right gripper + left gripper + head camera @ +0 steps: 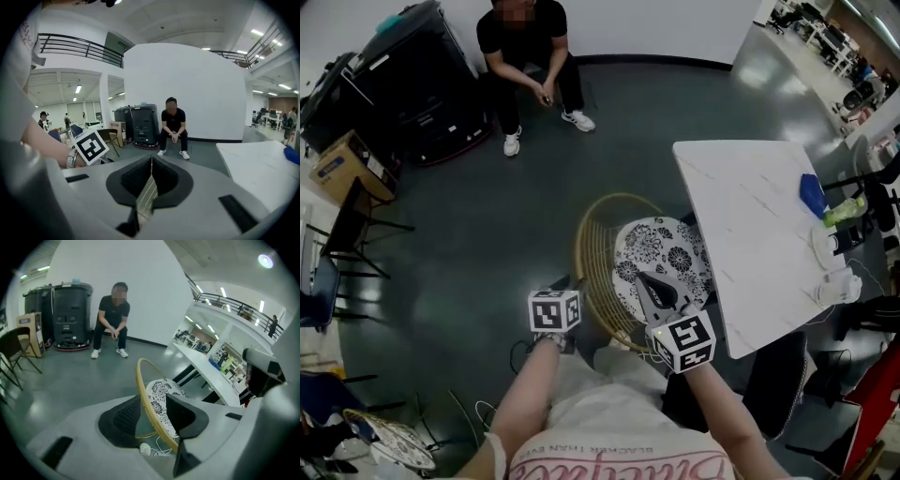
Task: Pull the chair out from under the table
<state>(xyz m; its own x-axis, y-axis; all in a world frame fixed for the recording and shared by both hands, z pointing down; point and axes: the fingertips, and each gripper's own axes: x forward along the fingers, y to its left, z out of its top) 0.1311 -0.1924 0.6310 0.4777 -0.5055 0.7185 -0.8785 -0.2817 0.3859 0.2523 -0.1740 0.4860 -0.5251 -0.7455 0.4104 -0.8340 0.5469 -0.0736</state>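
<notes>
A chair with a round gold wire back and a floral cushion stands at the near edge of the white table, its seat partly under the top. In the left gripper view my left gripper is open, and the gold rim runs between its jaws without the pads pressing on it. The cushion lies just beyond. My right gripper hovers over the cushion. In its own view this gripper is shut with nothing in it, and chair wires show below its jaws.
A person sits at the far wall beside a black machine and a cardboard box. A black folding chair stands at the left. A blue item and a green bottle lie on the table. A white plug with its cable lies on the floor under the chair.
</notes>
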